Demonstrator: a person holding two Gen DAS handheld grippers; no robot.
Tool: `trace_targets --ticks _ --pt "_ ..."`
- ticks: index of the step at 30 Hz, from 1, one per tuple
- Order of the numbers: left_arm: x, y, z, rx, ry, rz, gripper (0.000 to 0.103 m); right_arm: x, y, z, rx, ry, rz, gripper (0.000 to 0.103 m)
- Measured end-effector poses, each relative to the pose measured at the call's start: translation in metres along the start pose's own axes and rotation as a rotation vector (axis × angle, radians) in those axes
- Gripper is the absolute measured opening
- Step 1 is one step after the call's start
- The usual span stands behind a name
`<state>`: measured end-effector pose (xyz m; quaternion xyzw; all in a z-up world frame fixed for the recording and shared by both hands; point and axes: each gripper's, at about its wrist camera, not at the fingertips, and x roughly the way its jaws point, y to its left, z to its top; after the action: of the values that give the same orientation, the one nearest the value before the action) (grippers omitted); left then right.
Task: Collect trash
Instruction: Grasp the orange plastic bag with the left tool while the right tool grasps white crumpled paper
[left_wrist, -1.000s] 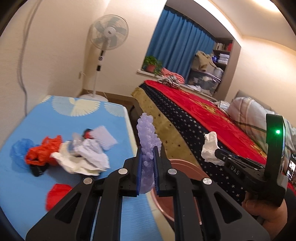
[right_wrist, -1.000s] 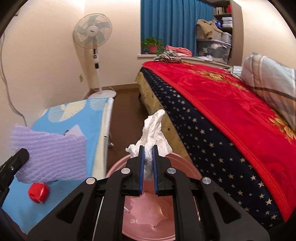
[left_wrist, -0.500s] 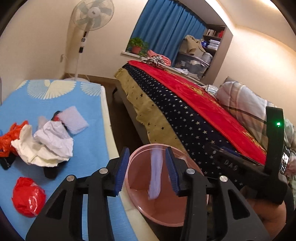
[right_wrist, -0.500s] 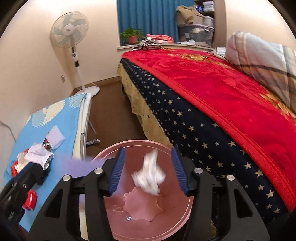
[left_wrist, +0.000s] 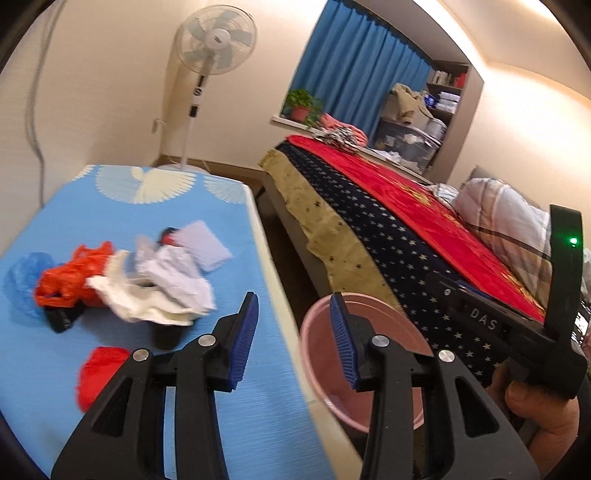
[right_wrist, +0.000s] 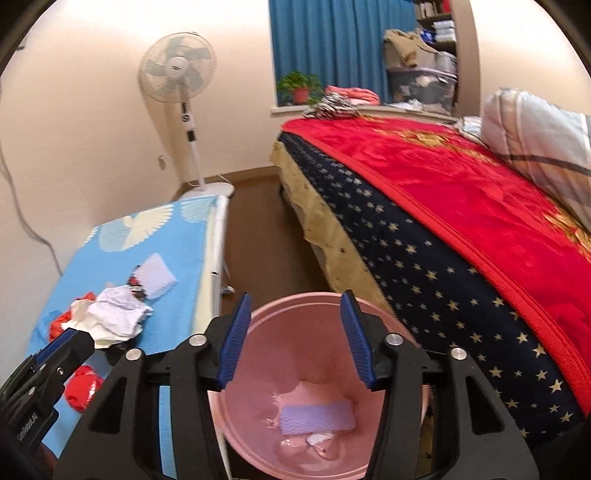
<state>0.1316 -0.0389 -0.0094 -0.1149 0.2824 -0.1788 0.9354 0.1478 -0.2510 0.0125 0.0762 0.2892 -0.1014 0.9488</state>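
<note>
A pink bin (right_wrist: 258, 369) stands on the floor between the blue table and the bed; it also shows in the left wrist view (left_wrist: 314, 332). A purple foam sheet (right_wrist: 316, 411) and a white scrap (right_wrist: 317, 439) lie in its bottom. My right gripper (right_wrist: 295, 339) is open and empty above the bin. My left gripper (left_wrist: 293, 339) is open and empty over the table's right edge. A trash pile lies on the table (left_wrist: 110, 206): white paper (left_wrist: 162, 288), orange bag (left_wrist: 70, 273), blue bag (left_wrist: 22, 273), purple foam (left_wrist: 203, 243), red ball (left_wrist: 98, 373).
A bed with a red blanket (right_wrist: 461, 192) stands close to the right of the bin. A standing fan (left_wrist: 214, 48) is by the far wall. Bare brown floor (right_wrist: 258, 236) runs between table and bed. The other gripper's body (left_wrist: 517, 332) is at the right.
Both grippers opened. The purple foam fell from the left one and the white paper from the right one into the bin. The left gripper swung back toward the table.
</note>
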Motion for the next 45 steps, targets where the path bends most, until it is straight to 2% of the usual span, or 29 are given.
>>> trace_targets --ticks 2,6,8,15,26,31,40,45 --pt "-0.008 0.01 0.001 -0.013 -0.013 0.037 0.038 -0.004 0.009 0.0 -0.009 -0.012 0.032 0.042" --pt "-0.021 0.027 0.002 -0.034 -0.039 0.117 0.026 -0.007 0.024 0.0 -0.018 -0.027 0.105 0.031" --pt "-0.027 0.037 0.004 -0.048 -0.052 0.16 0.022 -0.006 0.031 0.0 -0.018 -0.032 0.14 0.031" --pt "-0.036 0.067 0.004 -0.101 -0.083 0.272 0.022 0.007 0.057 -0.005 -0.025 -0.025 0.236 0.03" --pt "-0.032 0.105 0.004 -0.154 -0.1 0.395 0.022 0.04 0.109 -0.013 -0.089 0.002 0.377 0.03" --pt "-0.022 0.123 0.004 -0.184 -0.087 0.427 0.022 0.058 0.129 -0.019 -0.121 0.02 0.427 0.032" --pt "0.001 0.144 0.006 -0.215 -0.074 0.457 0.022 0.089 0.151 -0.019 -0.099 0.069 0.527 0.053" --pt "0.013 0.155 0.006 -0.232 -0.056 0.458 0.022 0.104 0.169 -0.023 -0.148 0.112 0.556 0.056"
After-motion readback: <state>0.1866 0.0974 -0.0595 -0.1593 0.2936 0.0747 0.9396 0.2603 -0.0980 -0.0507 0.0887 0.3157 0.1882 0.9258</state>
